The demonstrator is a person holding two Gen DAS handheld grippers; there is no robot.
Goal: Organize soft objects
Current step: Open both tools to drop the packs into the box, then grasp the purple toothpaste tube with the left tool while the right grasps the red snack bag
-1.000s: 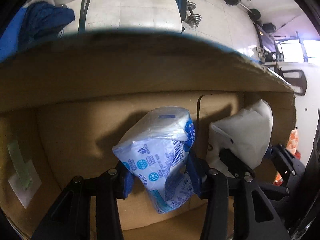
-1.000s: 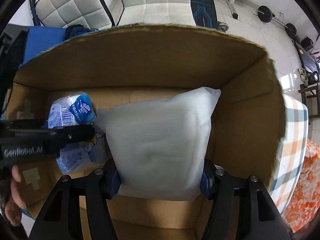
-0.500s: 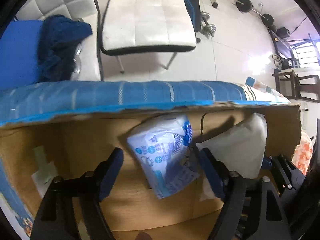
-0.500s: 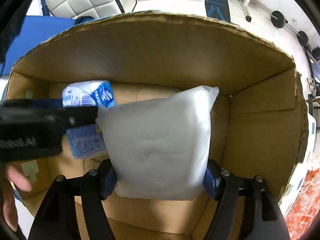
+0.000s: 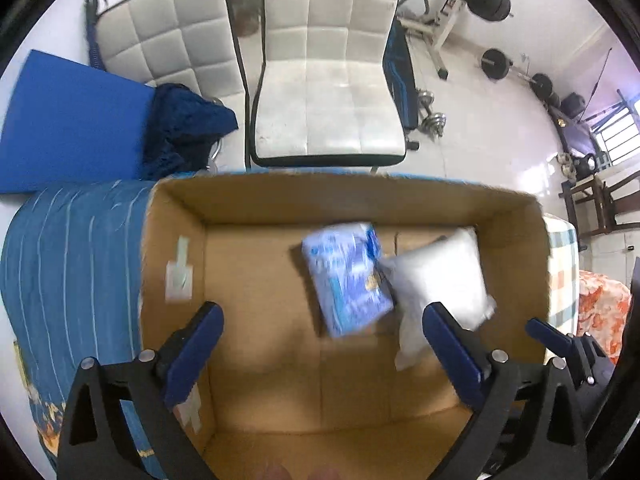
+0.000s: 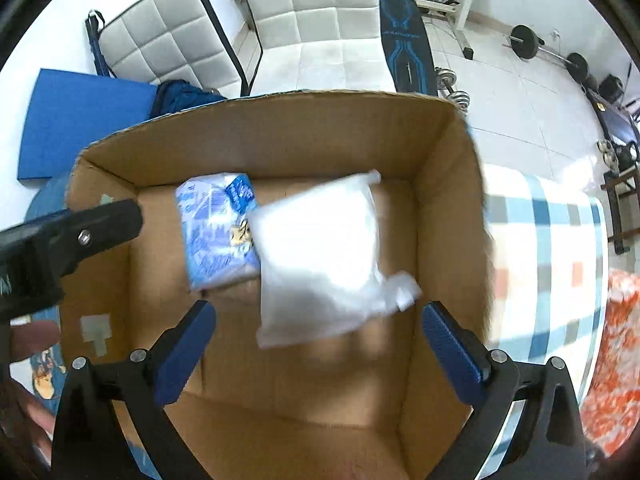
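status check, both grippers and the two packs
Left gripper open, right gripper open, both empty. Blue pack and white pack lying side by side in cardboard box. Nothing in the way.

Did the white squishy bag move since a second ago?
Yes. The white bag was pinched in the right gripper; now that gripper is open and the bag lies down inside the cardboard box, against the blue packet.
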